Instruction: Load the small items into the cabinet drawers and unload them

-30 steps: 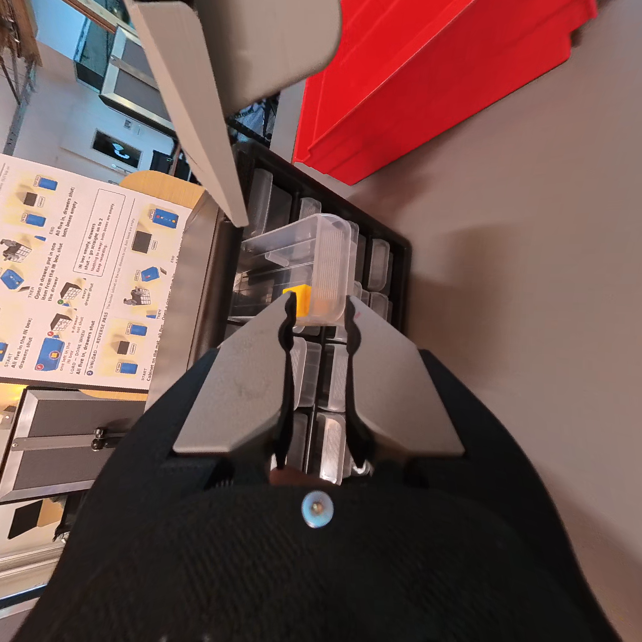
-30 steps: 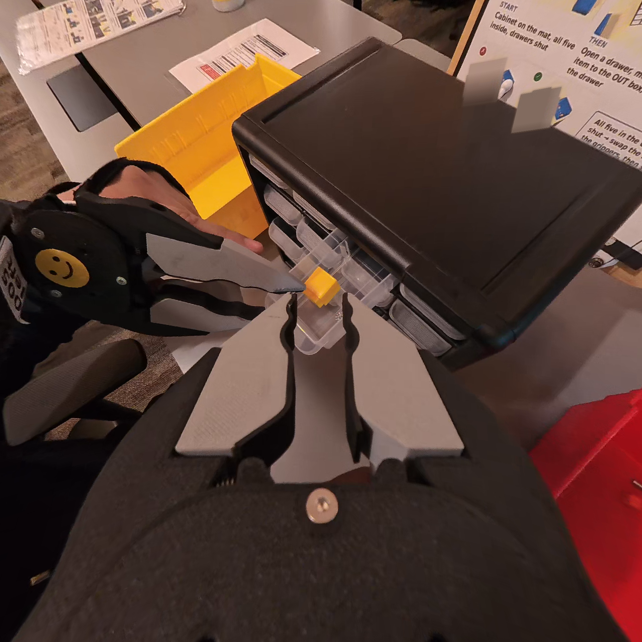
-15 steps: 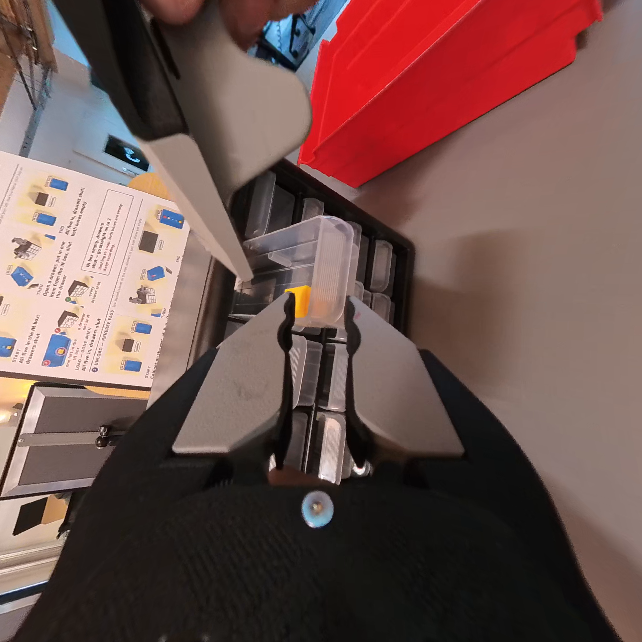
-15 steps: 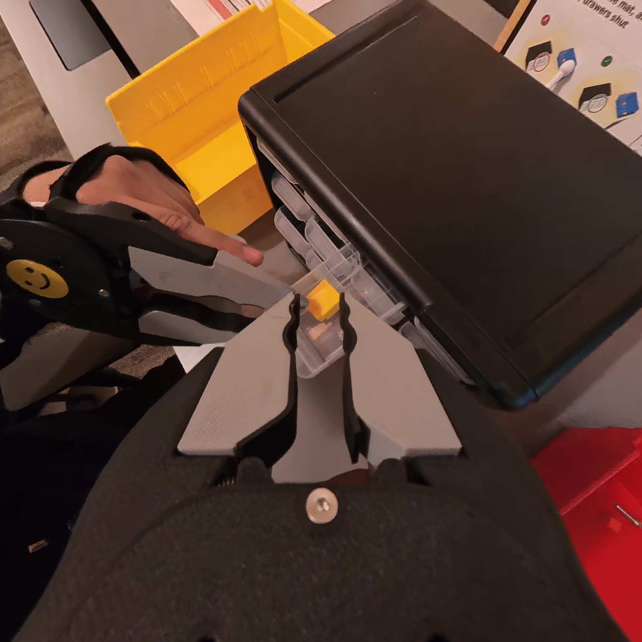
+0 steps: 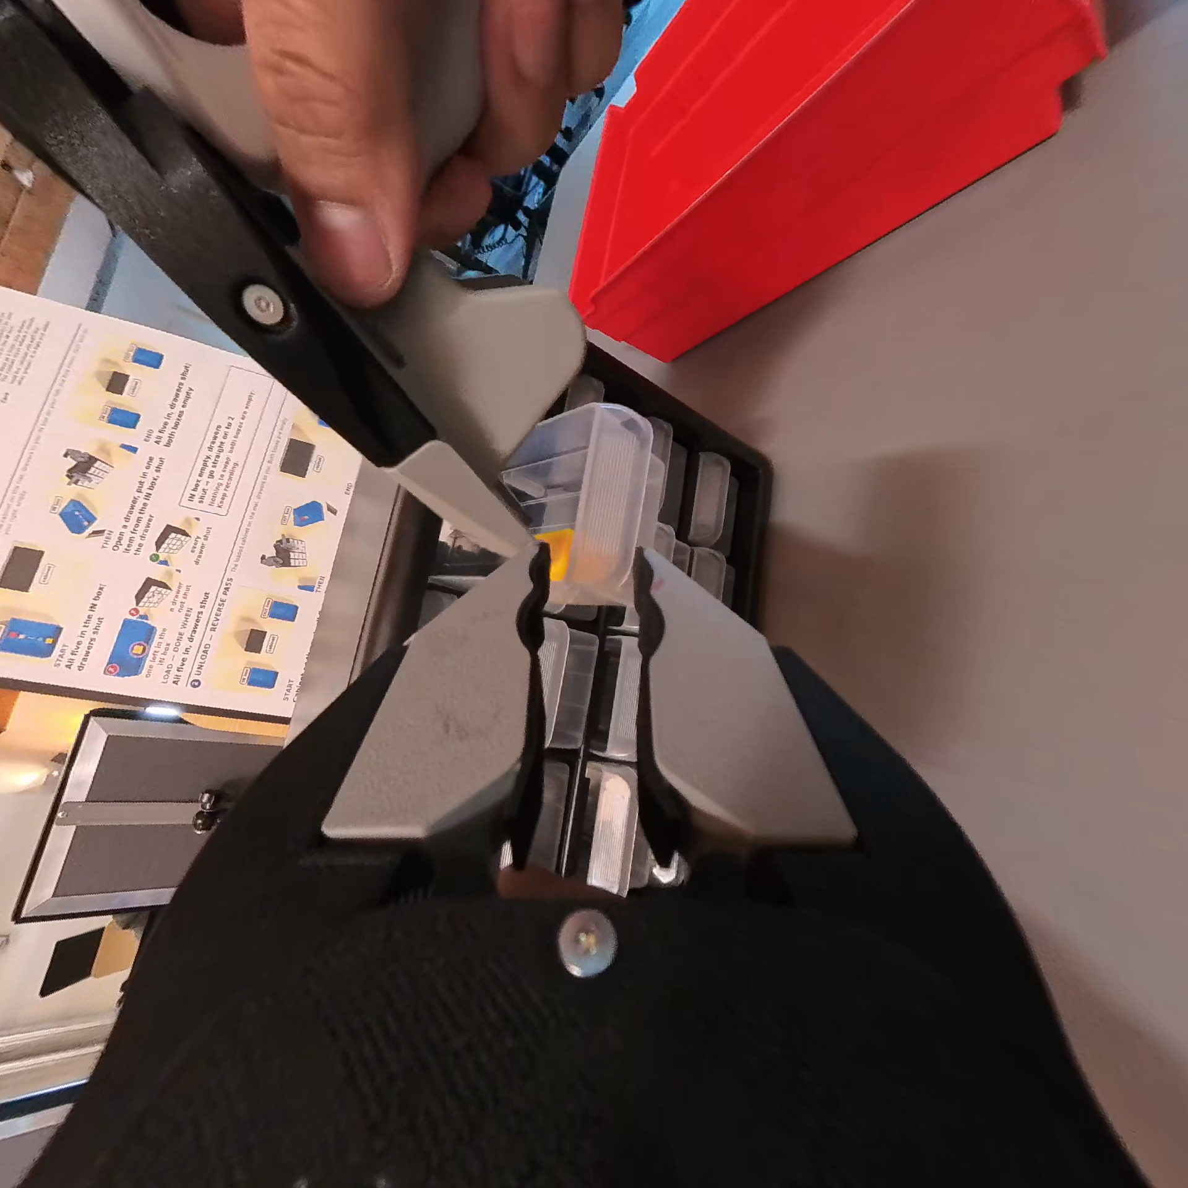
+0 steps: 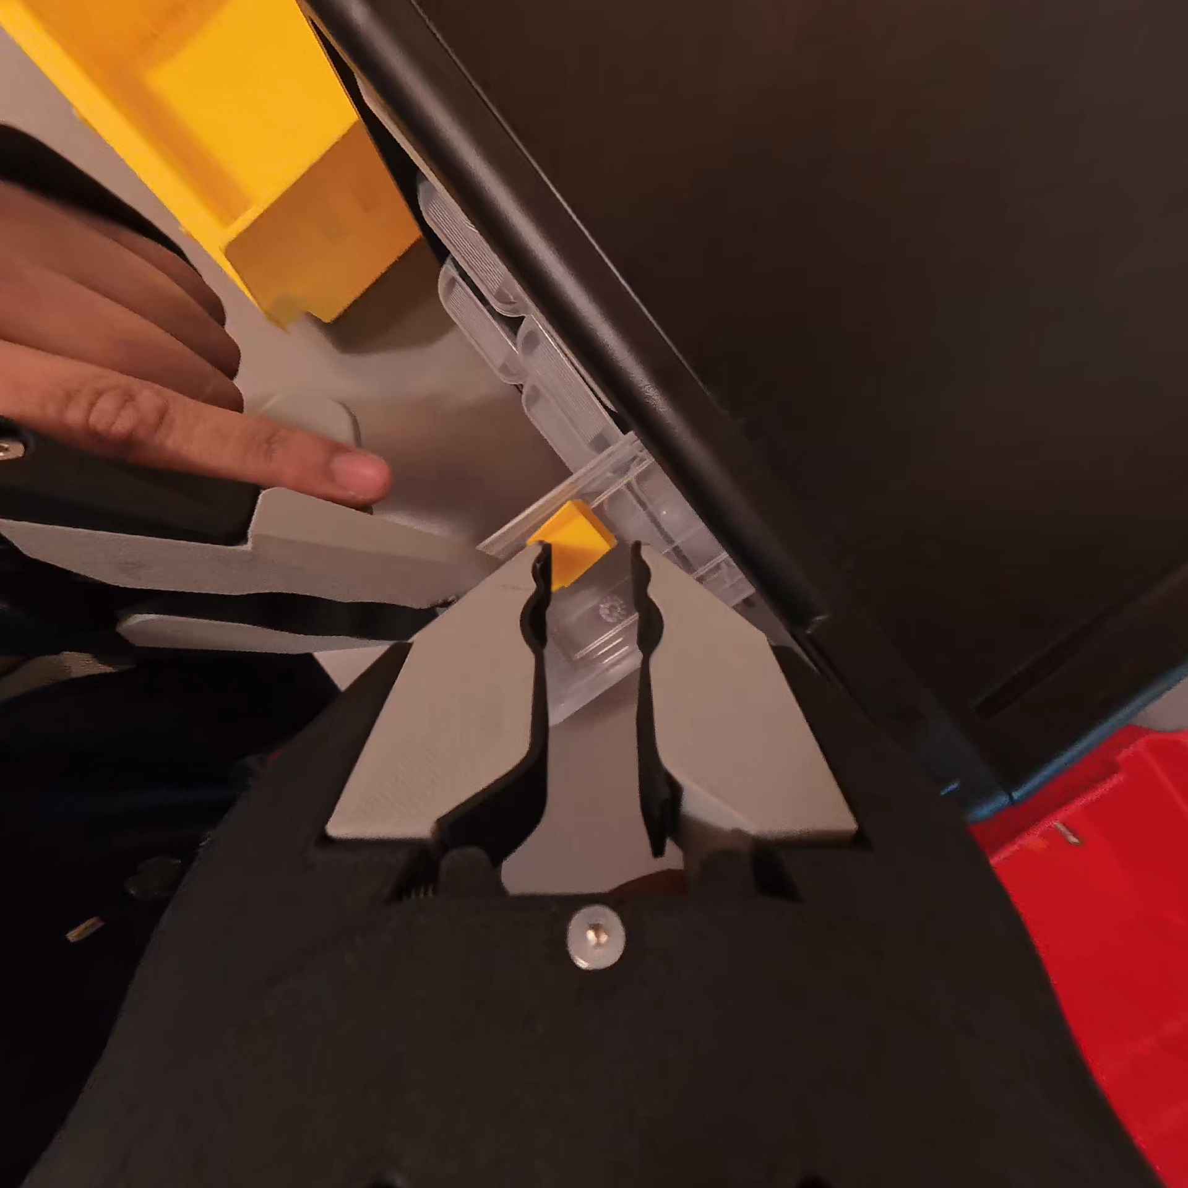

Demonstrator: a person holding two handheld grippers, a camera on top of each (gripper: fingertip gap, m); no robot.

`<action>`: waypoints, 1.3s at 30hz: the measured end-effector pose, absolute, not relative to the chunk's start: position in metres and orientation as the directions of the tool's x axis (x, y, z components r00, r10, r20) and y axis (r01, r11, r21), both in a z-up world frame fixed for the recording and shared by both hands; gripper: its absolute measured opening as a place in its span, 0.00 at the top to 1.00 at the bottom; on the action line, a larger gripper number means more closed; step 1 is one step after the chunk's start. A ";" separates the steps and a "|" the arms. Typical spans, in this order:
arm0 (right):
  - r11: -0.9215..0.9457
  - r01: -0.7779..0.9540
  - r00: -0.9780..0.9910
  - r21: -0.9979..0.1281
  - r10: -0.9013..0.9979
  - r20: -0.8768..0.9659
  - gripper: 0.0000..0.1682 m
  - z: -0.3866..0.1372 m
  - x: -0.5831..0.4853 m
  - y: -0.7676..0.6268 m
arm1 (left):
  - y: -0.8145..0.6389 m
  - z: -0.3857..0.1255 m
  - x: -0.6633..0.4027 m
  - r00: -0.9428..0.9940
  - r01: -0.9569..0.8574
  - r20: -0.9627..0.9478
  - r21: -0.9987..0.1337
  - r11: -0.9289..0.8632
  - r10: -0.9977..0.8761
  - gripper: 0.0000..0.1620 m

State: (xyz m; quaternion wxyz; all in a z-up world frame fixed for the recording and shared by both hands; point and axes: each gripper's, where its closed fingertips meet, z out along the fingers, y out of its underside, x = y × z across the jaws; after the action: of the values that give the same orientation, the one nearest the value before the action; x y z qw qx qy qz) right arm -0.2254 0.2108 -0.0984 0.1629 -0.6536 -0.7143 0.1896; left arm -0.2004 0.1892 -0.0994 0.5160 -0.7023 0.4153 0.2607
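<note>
A black cabinet of small clear drawers stands on the grey table. One clear drawer is pulled out, with a yellow block inside. My left gripper is shut on the drawer's front. My right gripper is open and comes down from above the drawer. Its tips are just short of the yellow block, which lies by the left tip. One right finger shows in the left wrist view, its tip at the block. The left gripper's fingers show in the right wrist view.
A red bin sits on the table beyond the cabinet and also shows in the right wrist view. A yellow bin stands on the cabinet's other side. An instruction sheet stands behind. A hand holds the right gripper. The grippers are tip to tip, or close to it. The cabinet is about equally far from each gripper, around 20 cm.
My right gripper has moved down and in toward the open drawer, and its tips now reach the yellow block. My left gripper and the drawer have stayed put.
</note>
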 end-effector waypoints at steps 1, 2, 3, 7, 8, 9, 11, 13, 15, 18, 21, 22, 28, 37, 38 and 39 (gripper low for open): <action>0.051 0.872 -0.083 -0.488 0.996 -0.045 0.85 -0.098 -0.226 0.210 | 0.188 -0.098 -0.200 0.517 -0.854 -0.799 -0.508 -0.116 -0.308 0.86; 0.028 0.872 -0.071 -0.489 0.995 -0.071 0.83 -0.097 -0.226 0.209 | 0.187 -0.098 -0.200 0.515 -0.855 -0.802 -0.507 -0.111 -0.304 0.86; 0.010 0.874 -0.060 -0.485 0.994 -0.088 0.83 -0.098 -0.226 0.210 | 0.186 -0.098 -0.200 0.515 -0.855 -0.802 -0.507 -0.111 -0.302 0.86; -0.003 0.891 -0.051 -0.454 0.993 -0.107 0.82 -0.106 -0.227 0.209 | 0.186 -0.099 -0.199 0.505 -0.861 -0.809 -0.497 -0.108 -0.301 0.87; -0.009 0.895 -0.047 -0.446 0.992 -0.114 0.82 -0.106 -0.227 0.209 | 0.186 -0.101 -0.199 0.490 -0.870 -0.817 -0.479 -0.113 -0.305 0.87; -0.015 0.898 -0.039 -0.439 0.993 -0.113 0.83 -0.106 -0.228 0.210 | 0.186 -0.101 -0.199 0.475 -0.878 -0.827 -0.465 -0.108 -0.301 0.88; -0.026 0.905 -0.026 -0.425 0.993 -0.116 0.82 -0.106 -0.228 0.210 | 0.186 -0.101 -0.199 0.466 -0.884 -0.834 -0.455 -0.110 -0.296 0.88; -0.031 0.912 -0.017 -0.409 0.993 -0.115 0.83 -0.106 -0.228 0.211 | 0.186 -0.101 -0.199 0.462 -0.886 -0.836 -0.451 -0.108 -0.295 0.89; -0.028 0.917 -0.016 -0.397 0.994 -0.106 0.82 -0.106 -0.227 0.211 | 0.186 -0.100 -0.199 0.454 -0.890 -0.844 -0.444 -0.102 -0.287 0.89; 0.007 0.932 -0.058 -0.361 0.990 -0.131 0.86 -0.109 -0.223 0.202 | 0.186 -0.100 -0.198 0.449 -0.893 -0.852 -0.441 -0.091 -0.271 0.89; 0.000 0.935 -0.050 -0.355 0.990 -0.131 0.91 -0.107 -0.224 0.204 | 0.186 -0.100 -0.199 0.445 -0.895 -0.860 -0.440 -0.079 -0.249 0.89; -0.001 0.934 -0.046 -0.357 0.991 -0.122 0.93 -0.107 -0.225 0.205 | 0.186 -0.100 -0.199 0.445 -0.895 -0.862 -0.440 -0.076 -0.243 0.89; 0.013 0.927 -0.040 -0.375 0.997 -0.066 1.00 -0.101 -0.225 0.215 | 0.186 -0.099 -0.199 0.454 -0.890 -0.859 -0.450 -0.076 -0.238 0.89; -0.019 0.845 -0.051 -0.534 0.992 -0.117 1.00 -0.070 -0.226 0.219 | 0.189 -0.097 -0.201 0.482 -0.876 -0.846 -0.472 -0.100 -0.227 0.89; -0.027 0.825 -0.052 -0.564 0.991 -0.123 1.00 -0.062 -0.225 0.219 | 0.190 -0.097 -0.202 0.488 -0.873 -0.844 -0.477 -0.104 -0.225 0.89; -0.035 0.805 -0.049 -0.592 0.991 -0.126 1.00 -0.054 -0.223 0.221 | 0.191 -0.096 -0.203 0.494 -0.870 -0.841 -0.482 -0.108 -0.222 0.89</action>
State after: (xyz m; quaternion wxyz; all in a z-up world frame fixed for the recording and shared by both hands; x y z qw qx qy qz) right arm -0.2228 0.2212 -0.0538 0.1728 -0.6676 -0.6726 0.2684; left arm -0.2031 0.1910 -0.0963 0.5336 -0.6797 0.4015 0.3034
